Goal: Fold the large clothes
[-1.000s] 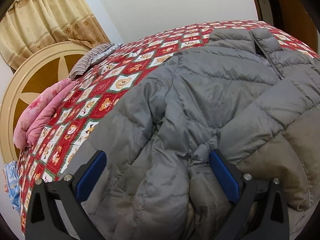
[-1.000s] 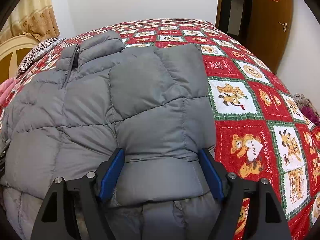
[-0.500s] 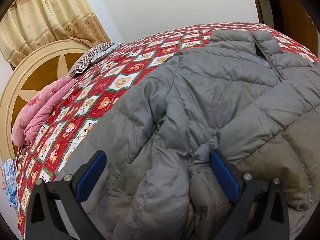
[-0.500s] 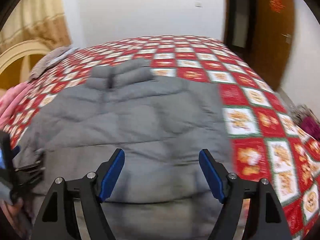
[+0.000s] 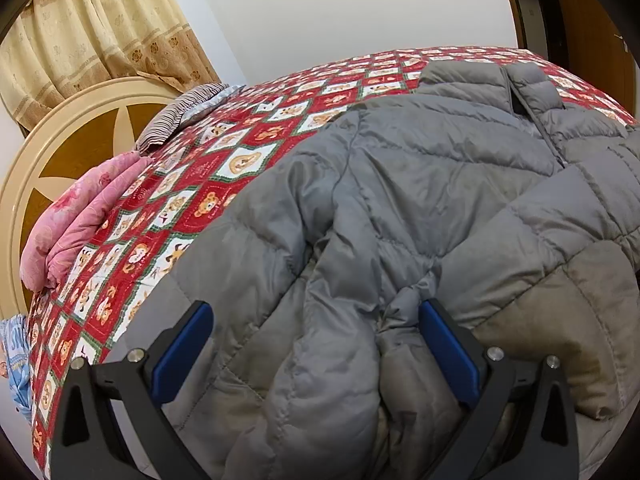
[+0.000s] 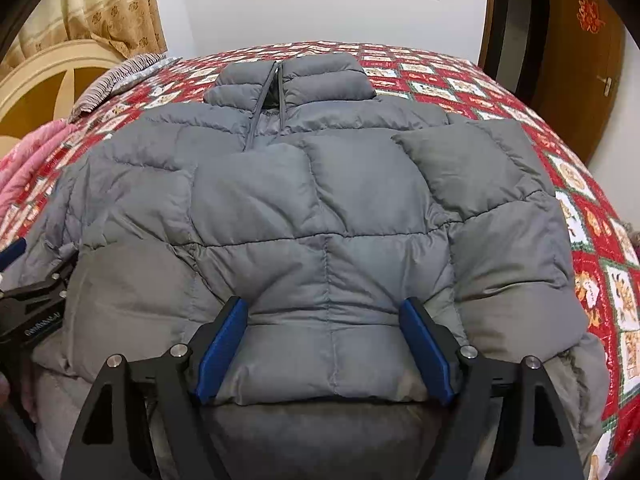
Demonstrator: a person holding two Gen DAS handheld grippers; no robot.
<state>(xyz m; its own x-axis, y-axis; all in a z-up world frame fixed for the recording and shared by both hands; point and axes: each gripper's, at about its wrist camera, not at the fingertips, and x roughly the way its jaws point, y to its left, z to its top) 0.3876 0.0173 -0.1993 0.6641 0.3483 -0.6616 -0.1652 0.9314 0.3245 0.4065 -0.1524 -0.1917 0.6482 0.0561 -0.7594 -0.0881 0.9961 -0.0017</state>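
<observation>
While the right gripper (image 6: 324, 344) was opening over the grey down jacket (image 6: 320, 208) at six o'clock, and the left gripper (image 5: 316, 344) gaped wide, slippery puffy folds risked springing apart

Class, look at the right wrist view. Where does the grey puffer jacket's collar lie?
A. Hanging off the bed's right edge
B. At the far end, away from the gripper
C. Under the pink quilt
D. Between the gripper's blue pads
B: the collar sits at the far end of the grey puffer jacket, beyond the right gripper.

Red patchwork-quilted bed (image 6: 472, 84) under grey puffer jacket (image 6: 320, 208), pink blanket (image 5: 76, 220), striped pillow (image 5: 180, 114)
</observation>
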